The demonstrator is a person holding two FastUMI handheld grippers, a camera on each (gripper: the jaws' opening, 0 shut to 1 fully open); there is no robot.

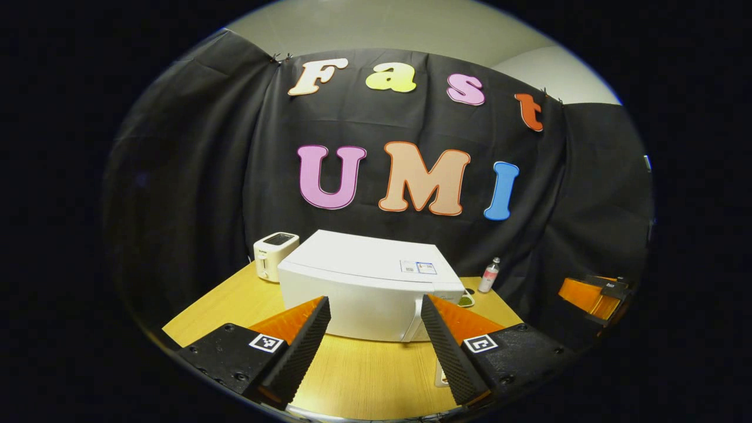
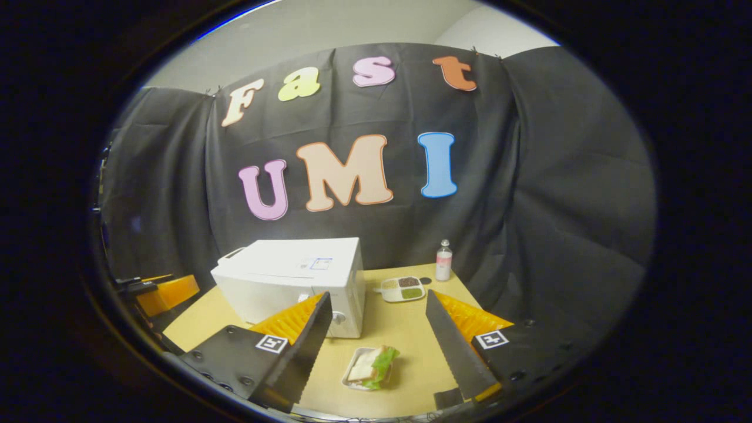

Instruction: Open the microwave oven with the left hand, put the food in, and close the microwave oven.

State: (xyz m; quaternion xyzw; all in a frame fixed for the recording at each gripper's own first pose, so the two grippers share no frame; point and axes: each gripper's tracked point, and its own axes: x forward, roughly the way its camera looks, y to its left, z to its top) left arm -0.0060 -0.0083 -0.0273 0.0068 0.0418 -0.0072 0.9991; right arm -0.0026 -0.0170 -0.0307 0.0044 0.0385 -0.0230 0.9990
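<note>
Holding the left gripper (image 1: 376, 338) with fingers spread wide apart and nothing between them, hovering above the wooden table (image 1: 364, 376) and facing the closed door of the white microwave oven (image 1: 370, 294). Seeing the door's handle (image 1: 413, 322) as a pale vertical bar at the door's right edge, just beyond the right-hand finger. Noticing a white toaster (image 1: 274, 254) behind the oven's left corner and a small bottle (image 1: 489, 275) off to its right.

Holding the right gripper (image 2: 376, 346) likewise agape and empty, hanging over a sandwich with lettuce in a shallow white dish (image 2: 369, 368) that is lying on the table just in front of the oven's control-panel end. Spotting a divided condiment tray (image 2: 402, 288) farther back, near the bottle.

Judging the task as barely begun: door shut, food outside.

Risking a miss on the handle, slim and close against the door, so fingers sliding off or pinching the door's face instead. Risking dragging the whole oven toward the table's edge by pulling hard, with nothing bracing it. Risking the door swinging out to the left into the toaster. Risking tipping the shallow dish and spilling the loosely stacked sandwich by gripping one rim unevenly.
</note>
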